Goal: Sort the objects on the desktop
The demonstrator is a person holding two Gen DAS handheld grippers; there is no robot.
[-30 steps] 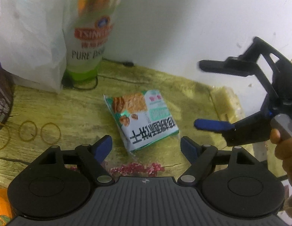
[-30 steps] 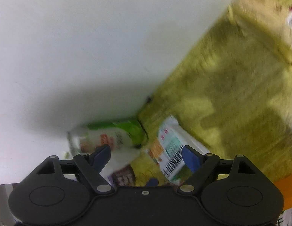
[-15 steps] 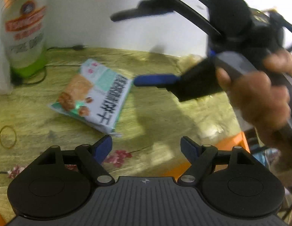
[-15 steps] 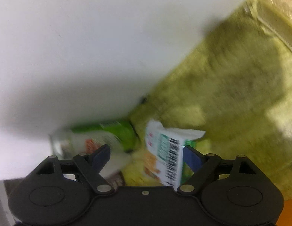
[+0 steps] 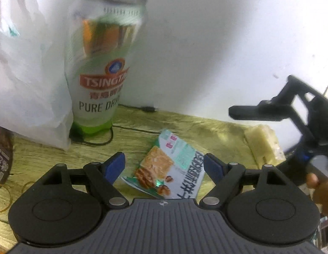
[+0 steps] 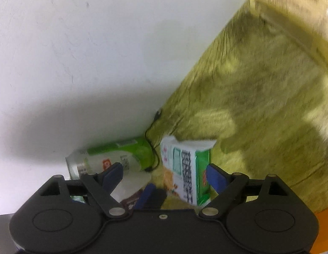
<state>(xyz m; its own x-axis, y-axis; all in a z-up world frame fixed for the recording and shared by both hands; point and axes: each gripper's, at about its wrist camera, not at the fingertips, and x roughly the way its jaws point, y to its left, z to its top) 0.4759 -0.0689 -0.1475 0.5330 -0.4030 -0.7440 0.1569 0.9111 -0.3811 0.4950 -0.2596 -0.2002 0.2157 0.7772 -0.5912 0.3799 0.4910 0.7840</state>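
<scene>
Left gripper (image 5: 162,166) is spread wide, nothing pinched, hovering over the snack packet (image 5: 171,174) lying flat on the wooden tabletop (image 5: 216,131); right gripper (image 6: 165,174) is spread too, off to the side; beer can (image 5: 102,74) stands behind, beside a white plastic bag (image 5: 26,74).

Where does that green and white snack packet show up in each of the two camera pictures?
Left wrist view: the snack packet lies low in the middle, on the table between the open left tongs.
Right wrist view: it sits low, right of centre, between the open right tongs.
Shared landmark: the beer can by the white wall, left of the packet in both.
</scene>
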